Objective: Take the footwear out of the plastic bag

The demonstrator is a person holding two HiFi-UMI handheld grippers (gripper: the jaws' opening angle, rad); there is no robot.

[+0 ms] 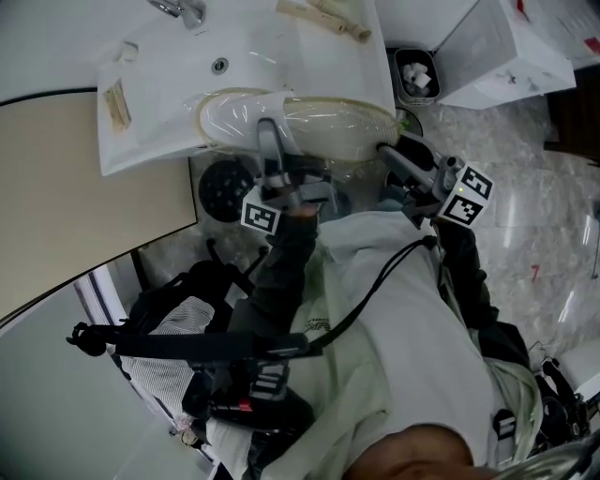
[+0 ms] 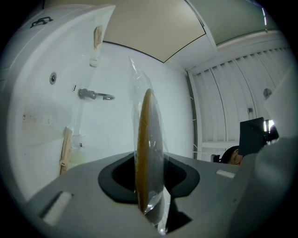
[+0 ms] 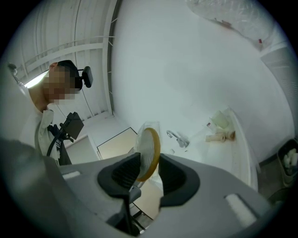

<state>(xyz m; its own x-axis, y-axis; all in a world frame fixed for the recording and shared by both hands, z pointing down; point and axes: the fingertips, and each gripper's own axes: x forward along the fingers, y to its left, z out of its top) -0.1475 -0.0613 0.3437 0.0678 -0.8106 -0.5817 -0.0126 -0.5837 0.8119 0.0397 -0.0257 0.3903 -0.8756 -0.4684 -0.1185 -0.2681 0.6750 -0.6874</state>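
Item: slipper (image 1: pixel 239 117), inside its plastic bag (image 1: pixel 337 117), spanning the front edge of the washbasin (image 1: pixel 150 94) — long axis running from my left gripper (image 1: pixel 265 131) to my right gripper (image 1: pixel 386 152). Both claws pinch it edge-on through the film, one at each end.

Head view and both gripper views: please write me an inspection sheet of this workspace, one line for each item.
Surface: white washbasin with a tap.
Job's things: one slipper, white with a tan edge, inside its clear plastic bag, held at the basin's front edge.
Clutter: wrapped wooden item and small sachet on the basin; bin with white scraps beside it.
Grippers: left gripper and right gripper are both shut on the bagged slipper.
Cables: black cable across the person's shirt.
Surroundings: marbled floor, beige panel.
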